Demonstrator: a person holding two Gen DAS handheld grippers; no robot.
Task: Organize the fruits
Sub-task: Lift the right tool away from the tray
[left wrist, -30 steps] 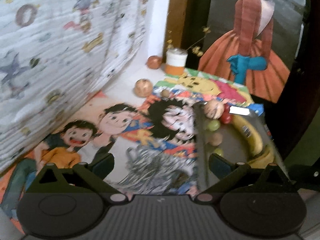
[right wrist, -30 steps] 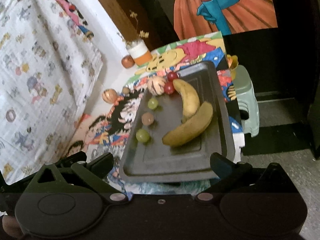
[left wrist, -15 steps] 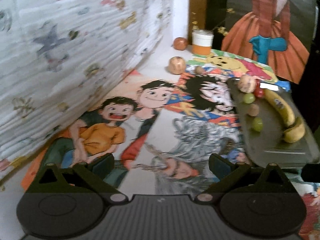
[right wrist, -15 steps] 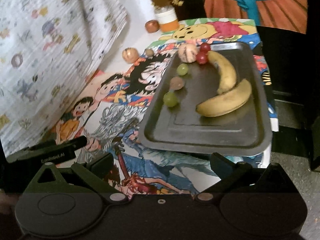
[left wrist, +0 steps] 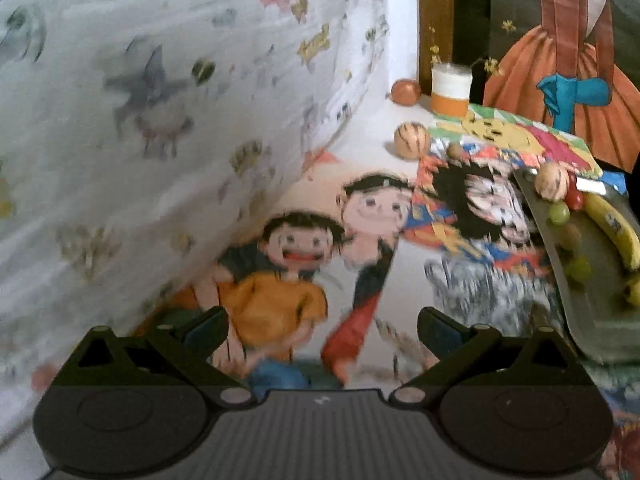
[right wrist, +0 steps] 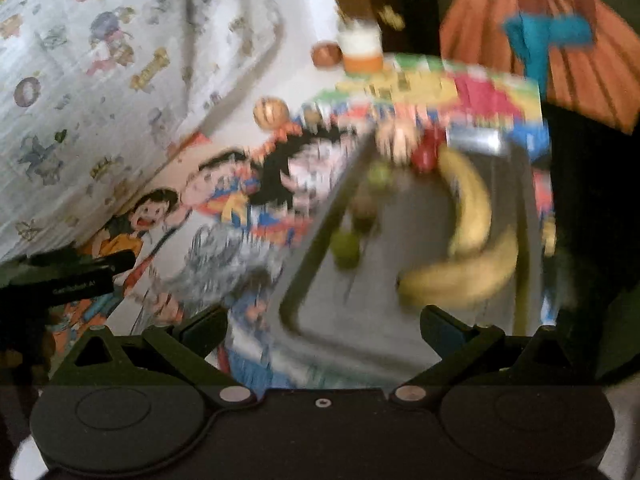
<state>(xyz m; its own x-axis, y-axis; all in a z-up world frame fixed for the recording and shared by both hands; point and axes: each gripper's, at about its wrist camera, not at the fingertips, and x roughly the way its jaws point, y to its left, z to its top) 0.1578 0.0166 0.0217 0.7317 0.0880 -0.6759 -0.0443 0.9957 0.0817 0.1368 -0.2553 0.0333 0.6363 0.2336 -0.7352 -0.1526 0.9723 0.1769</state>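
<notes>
Both claws, left claw [left wrist: 322, 326] and right claw [right wrist: 323, 326], spread apart, empty. Right view has swung closer over the tray [right wrist: 404, 312]; striped fruit [left wrist: 412, 139] at 1 o'clock awaits pickup.

Prob. home — cartoon tablecloth [left wrist: 296, 292], fruit tray [left wrist: 580, 320].

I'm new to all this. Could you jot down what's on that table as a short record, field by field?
tray: dark metal tray at the table's right side
on tray: two bananas, green grapes, red fruits, a striped round fruit
off tray: a striped round fruit and a reddish round fruit near the wall
cup: white and orange cup at the back
left gripper: open, empty
right gripper: open, empty, facing the tray
image: blurred
</notes>
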